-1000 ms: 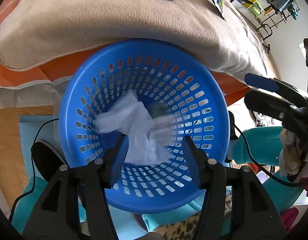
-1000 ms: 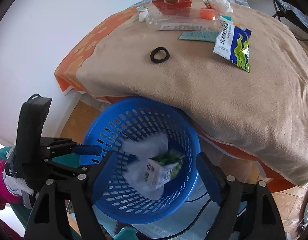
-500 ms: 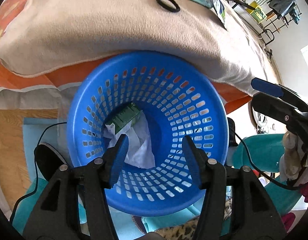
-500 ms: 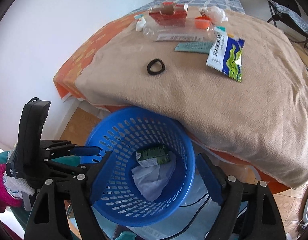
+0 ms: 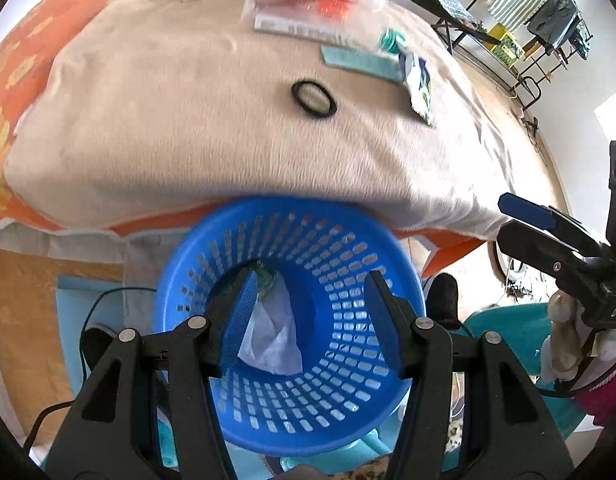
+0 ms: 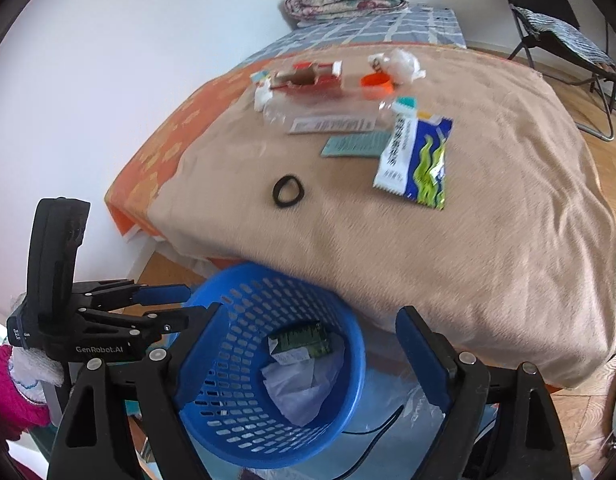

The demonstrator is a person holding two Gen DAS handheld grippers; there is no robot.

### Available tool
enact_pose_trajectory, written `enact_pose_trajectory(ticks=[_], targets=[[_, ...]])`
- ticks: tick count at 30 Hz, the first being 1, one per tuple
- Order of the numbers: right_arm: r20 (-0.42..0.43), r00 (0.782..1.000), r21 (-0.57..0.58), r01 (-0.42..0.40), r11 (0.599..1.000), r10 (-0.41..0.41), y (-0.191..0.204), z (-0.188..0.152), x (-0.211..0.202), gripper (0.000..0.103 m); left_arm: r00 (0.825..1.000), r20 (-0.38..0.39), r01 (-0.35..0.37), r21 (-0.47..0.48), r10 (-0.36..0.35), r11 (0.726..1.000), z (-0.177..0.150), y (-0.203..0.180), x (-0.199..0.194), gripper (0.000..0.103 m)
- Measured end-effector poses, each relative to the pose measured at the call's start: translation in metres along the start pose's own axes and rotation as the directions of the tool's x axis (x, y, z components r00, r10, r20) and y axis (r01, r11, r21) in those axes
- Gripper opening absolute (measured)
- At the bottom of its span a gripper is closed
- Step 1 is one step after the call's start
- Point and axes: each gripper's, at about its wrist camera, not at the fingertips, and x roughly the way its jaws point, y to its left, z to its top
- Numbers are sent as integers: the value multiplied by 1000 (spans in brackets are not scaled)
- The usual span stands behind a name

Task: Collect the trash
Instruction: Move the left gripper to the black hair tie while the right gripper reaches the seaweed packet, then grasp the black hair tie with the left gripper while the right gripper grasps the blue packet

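Now both tools hang over the blue basket (image 6: 268, 364) with nothing in them. The left tool (image 5: 308, 320) is spread wide, and the right tool (image 6: 308, 344) is wide too. A green carton (image 6: 302, 342) and white paper (image 6: 304, 392) lie inside the basket, so I think one drop is done. More trash waits on the bed (image 6: 488, 240). From left to right: a black ring (image 6: 288, 191), a clear bottle (image 6: 324, 114) lying sideways, and a snack packet (image 6: 414, 160) pointing away from the basket. Next, a tool must reach out, line up across one piece and squeeze.
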Motion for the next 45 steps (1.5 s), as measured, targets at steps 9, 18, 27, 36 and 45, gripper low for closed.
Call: enact_pose_trajectory(ticks=[9, 18, 27, 36, 45], targets=[[47, 999, 66, 0, 998, -3, -24, 29, -13, 92, 998, 56, -9, -6, 9, 1000, 38, -2, -16, 57], [78, 997, 104, 15, 994, -23, -53, 70, -9, 94, 996, 80, -52, 54, 48, 997, 76, -12, -5, 57], [41, 998, 192, 30, 981, -38, -93, 108, 26, 94, 998, 40, -51, 54, 49, 997, 104, -20, 29, 57], [-6, 1000, 284, 1, 959, 0, -108, 121, 60, 94, 998, 19, -64, 67, 62, 996, 116, -30, 53, 57], [-30, 999, 263, 39, 964, -32, -101, 127, 79, 94, 994, 4, -114, 55, 114, 992, 122, -32, 71, 53]])
